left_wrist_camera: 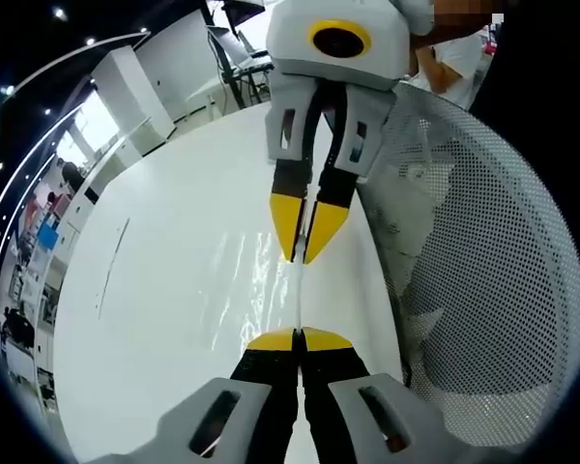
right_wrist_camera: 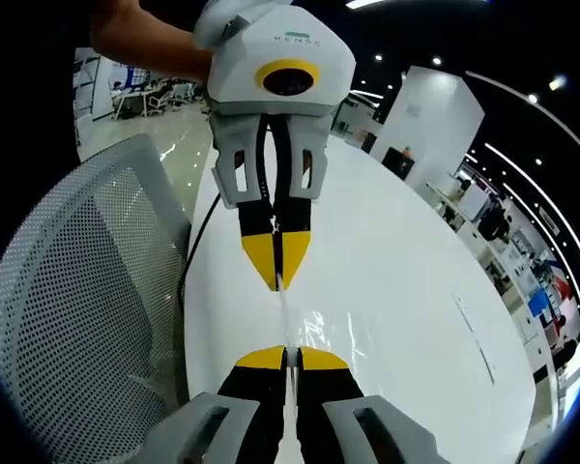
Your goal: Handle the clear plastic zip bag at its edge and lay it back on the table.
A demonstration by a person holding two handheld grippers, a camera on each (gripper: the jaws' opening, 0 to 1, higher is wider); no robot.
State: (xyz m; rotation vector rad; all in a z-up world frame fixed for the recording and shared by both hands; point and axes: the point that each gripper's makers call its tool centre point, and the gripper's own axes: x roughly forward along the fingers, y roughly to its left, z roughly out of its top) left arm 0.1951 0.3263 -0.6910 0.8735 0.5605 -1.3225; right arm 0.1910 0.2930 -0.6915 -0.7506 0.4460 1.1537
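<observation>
The clear plastic zip bag [left_wrist_camera: 299,295] is stretched edge-on between my two grippers, above the white table [left_wrist_camera: 164,300]. In the left gripper view my left gripper [left_wrist_camera: 298,339] is shut on the bag's near edge. Facing it from above, my right gripper [left_wrist_camera: 305,253] is shut on the far edge. In the right gripper view my right gripper [right_wrist_camera: 287,357] pinches the bag [right_wrist_camera: 289,319] at the bottom, while my left gripper [right_wrist_camera: 278,278] clamps the opposite edge. Glints on the film show beside the jaws, just over the table [right_wrist_camera: 406,261].
A grey mesh office chair [left_wrist_camera: 483,261] [right_wrist_camera: 77,290] stands against the table's side, close to both grippers. A thin dark line [right_wrist_camera: 474,336] lies on the tabletop. A black cable [right_wrist_camera: 197,253] hangs along the table's edge. A person's arm [right_wrist_camera: 140,43] holds the left gripper.
</observation>
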